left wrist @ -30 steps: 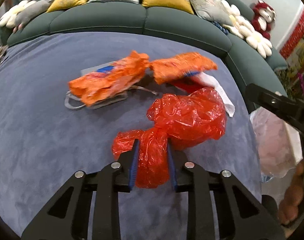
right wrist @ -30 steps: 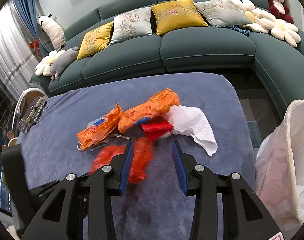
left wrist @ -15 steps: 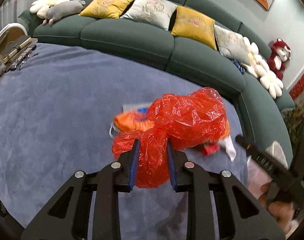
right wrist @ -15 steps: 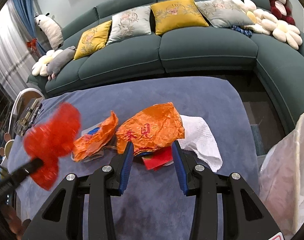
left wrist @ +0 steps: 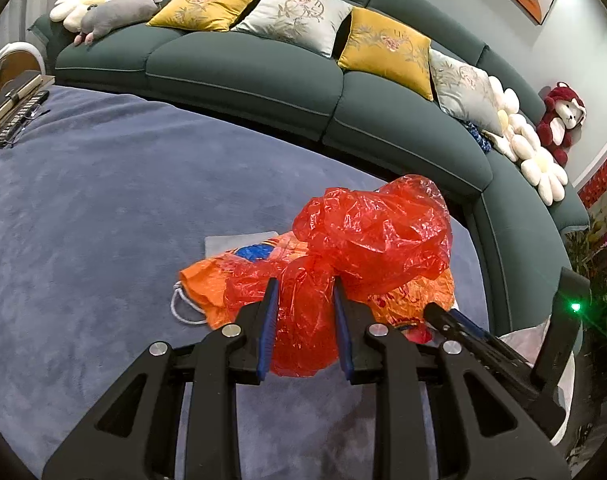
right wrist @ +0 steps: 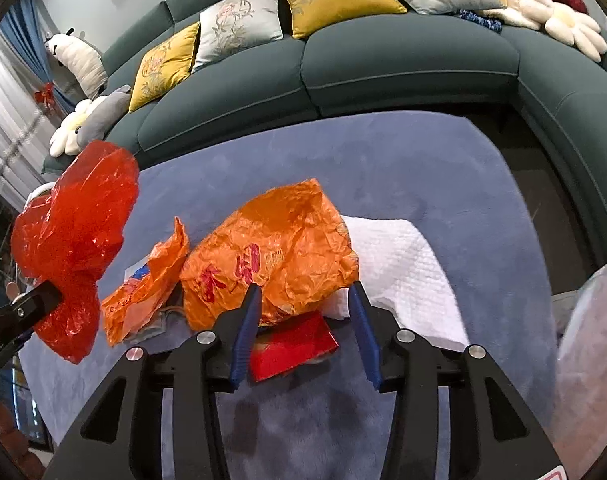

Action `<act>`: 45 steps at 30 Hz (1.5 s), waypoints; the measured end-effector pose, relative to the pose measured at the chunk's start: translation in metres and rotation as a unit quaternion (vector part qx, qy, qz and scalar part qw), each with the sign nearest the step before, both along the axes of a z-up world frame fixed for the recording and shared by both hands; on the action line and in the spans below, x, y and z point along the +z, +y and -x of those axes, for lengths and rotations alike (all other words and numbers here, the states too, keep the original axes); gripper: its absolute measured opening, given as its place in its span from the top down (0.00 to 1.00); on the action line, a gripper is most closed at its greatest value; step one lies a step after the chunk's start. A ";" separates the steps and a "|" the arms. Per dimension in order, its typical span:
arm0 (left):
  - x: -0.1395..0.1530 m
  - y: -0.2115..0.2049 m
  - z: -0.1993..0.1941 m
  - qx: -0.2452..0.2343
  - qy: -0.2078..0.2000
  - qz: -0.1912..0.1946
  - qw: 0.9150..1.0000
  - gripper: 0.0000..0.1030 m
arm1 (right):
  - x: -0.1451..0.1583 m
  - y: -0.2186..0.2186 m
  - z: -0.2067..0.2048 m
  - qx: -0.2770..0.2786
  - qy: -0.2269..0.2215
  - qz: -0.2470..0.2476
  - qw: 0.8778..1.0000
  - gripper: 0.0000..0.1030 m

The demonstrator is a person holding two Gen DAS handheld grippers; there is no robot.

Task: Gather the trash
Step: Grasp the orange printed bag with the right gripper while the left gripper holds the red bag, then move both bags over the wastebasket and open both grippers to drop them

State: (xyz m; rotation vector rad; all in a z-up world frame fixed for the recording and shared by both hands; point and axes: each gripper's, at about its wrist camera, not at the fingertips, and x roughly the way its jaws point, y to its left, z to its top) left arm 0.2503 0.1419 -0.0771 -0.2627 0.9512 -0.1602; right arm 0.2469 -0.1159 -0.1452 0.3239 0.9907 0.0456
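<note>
- Since the earlier frames, the left tool (left wrist: 305,326) has lifted the crumpled red plastic bag (left wrist: 367,240) off the blue-grey cloth-covered worktop (left wrist: 83,208), and the right tool (right wrist: 303,332) has come down close over the trash pile; its jaws have just been opening.
- Nearest, the left tool is closed on the neck of the red plastic bag, which hangs in the air clear of the worktop, as the right wrist view shows.
- Right tool stands partly open and holds nothing; the lower edge of the crumpled orange plastic bag with red characters (right wrist: 271,248) lies between its jaws, with no pad pressing on it.
- Just below it lies a flat shiny red packet (right wrist: 291,346), partly under that bag.
- Left of it lies a second orange plastic bag with a blue print (right wrist: 151,292); right of it, a white paper towel (right wrist: 399,264), partly under the first bag.
- I judge the task as early: one piece is picked up but not yet dropped; four pieces remain on the worktop.
- A pale translucent collection bag (right wrist: 587,344) stands at the right edge of the worktop, near the pile.
- Farther away, the worktop is bare and gives wide room for moving; its far edge ends before the dark green curved sofa (right wrist: 403,64), with a dark gap between them.
</note>
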 end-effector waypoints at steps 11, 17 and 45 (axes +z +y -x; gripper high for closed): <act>-0.010 -0.006 -0.006 -0.004 0.010 -0.005 1.000 0.76 | -0.014 0.004 -0.009 -0.003 0.008 -0.034 0.999 0.56; -0.016 -0.006 -0.008 -0.003 0.017 -0.010 1.000 0.76 | -0.018 0.003 -0.016 -0.006 0.010 -0.058 0.998 0.56; 0.022 -0.037 0.019 -0.029 -0.015 -0.010 0.999 0.76 | 0.067 -0.026 0.016 -0.045 -0.072 -0.047 0.995 0.92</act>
